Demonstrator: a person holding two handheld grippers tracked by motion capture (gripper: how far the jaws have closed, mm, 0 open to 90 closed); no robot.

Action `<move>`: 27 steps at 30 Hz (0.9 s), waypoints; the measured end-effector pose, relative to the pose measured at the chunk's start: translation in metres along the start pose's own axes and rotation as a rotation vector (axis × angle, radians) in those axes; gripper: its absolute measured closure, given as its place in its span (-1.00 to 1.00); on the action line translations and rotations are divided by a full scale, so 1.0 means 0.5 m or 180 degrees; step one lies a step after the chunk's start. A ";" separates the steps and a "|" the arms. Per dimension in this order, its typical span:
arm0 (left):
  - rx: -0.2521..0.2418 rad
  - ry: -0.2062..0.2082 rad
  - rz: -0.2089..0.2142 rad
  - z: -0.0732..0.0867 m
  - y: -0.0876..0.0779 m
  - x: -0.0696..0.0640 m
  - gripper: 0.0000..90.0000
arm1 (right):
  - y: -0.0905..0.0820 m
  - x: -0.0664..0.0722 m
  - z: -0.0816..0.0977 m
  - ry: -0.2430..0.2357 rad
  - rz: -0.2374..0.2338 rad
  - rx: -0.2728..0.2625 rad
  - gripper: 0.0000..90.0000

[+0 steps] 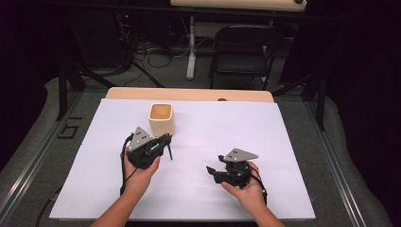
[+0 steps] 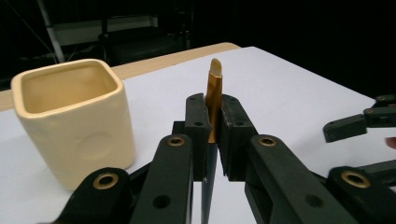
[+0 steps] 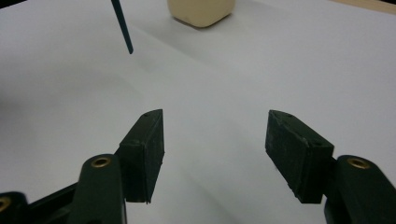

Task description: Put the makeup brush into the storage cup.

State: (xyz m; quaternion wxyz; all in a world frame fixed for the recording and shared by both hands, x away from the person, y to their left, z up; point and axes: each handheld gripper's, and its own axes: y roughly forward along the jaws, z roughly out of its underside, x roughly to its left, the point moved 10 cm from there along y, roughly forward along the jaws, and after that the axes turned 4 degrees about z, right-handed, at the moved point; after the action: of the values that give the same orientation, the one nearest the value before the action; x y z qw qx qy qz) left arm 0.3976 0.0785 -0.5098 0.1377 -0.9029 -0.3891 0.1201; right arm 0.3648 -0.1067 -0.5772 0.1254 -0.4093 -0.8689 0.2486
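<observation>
A slim pen (image 2: 214, 88) with a gold upper part and a dark lower shaft stands upright between the jaws of my left gripper (image 2: 213, 109), which is shut on it. In the high view this left gripper (image 1: 166, 140) is just in front of a cream square cup (image 1: 161, 119), with the pen (image 1: 169, 150) hanging down from it above the sheet. The cup (image 2: 74, 121) stands upright to the left of the jaws and looks empty. My right gripper (image 1: 211, 169) is lower right on the sheet. Its jaws (image 3: 215, 135) stand open with nothing between them, facing the pen's tip (image 3: 122, 25) and the cup (image 3: 201, 10).
A large white sheet (image 1: 236, 137) covers a wooden table whose far edge (image 1: 189, 93) shows behind it. A black folding chair (image 1: 241, 52) and cables stand on the floor beyond. Metal rails run along both sides of the table.
</observation>
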 end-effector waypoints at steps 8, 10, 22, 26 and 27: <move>0.0016 -0.0016 -0.0037 0.002 -0.001 0.010 0.85 | -0.016 -0.019 0.008 0.0032 0.0085 -0.0046 -0.18; 0.0019 -0.0017 -0.0049 0.001 -0.002 0.013 0.85 | -0.021 -0.024 0.010 0.0027 0.0106 -0.0050 -0.18; -0.0004 -0.0020 -0.0074 -0.002 -0.008 0.021 0.86 | -0.042 -0.046 0.024 0.0094 0.0160 -0.0080 -0.36; -0.0001 -0.0015 -0.0072 -0.003 -0.009 0.021 0.85 | -0.045 -0.047 0.020 0.0084 0.0171 -0.0113 -0.46; 0.0003 -0.0006 -0.0073 -0.004 -0.010 0.022 0.85 | -0.046 -0.047 0.018 0.0063 0.0172 -0.0128 -0.47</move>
State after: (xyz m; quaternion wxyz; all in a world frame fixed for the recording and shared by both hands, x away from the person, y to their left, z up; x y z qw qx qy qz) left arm 0.4023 0.0893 -0.5074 0.1390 -0.8982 -0.3995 0.1196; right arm 0.3609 -0.1403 -0.5727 0.1190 -0.4375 -0.8610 0.2303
